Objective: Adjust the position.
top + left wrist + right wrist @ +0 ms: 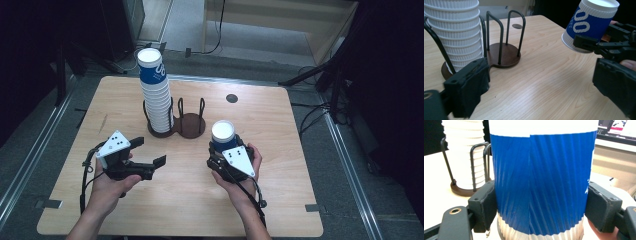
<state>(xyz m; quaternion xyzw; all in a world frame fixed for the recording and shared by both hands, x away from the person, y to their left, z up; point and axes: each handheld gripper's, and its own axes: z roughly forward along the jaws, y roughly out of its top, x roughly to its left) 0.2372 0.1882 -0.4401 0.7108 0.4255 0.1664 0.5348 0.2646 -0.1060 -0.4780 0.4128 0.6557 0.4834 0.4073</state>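
**A:** What took up the most room?

**B:** The wooden table (280, 200), pale and rounded at the corners, with dark floor around it. Towards its far side stood a dark wire cup holder (176, 120) on a two-lobed brown base. Its left bay held a tall stack of cups (155, 92), white ribbed walls nested one over another with a blue cup on top. The right bay had bare base inside its wire loops.

**A:** And the hands?

**B:** Both came in from the near edge. The right gripper (225, 150) was clamped on a single blue cup (222, 136); the right gripper view showed the black pads pressed against the ribbed blue wall on both sides, low on the cup, above its white bottom band. That cup was upside down, wide rim lowest, and sat right of the holder and nearer to the person. In the left gripper view it hung tilted, clear of the tabletop.

**A:** The other one?

**B:** The left gripper (150, 152) was held over the near-left part of the table, pointing across towards the cup. Its jaws stood wide apart with nothing between them, well short of the holder.

**A:** Anything smaller?

**B:** A small dark round disc (231, 98) set in the tabletop near the far edge.
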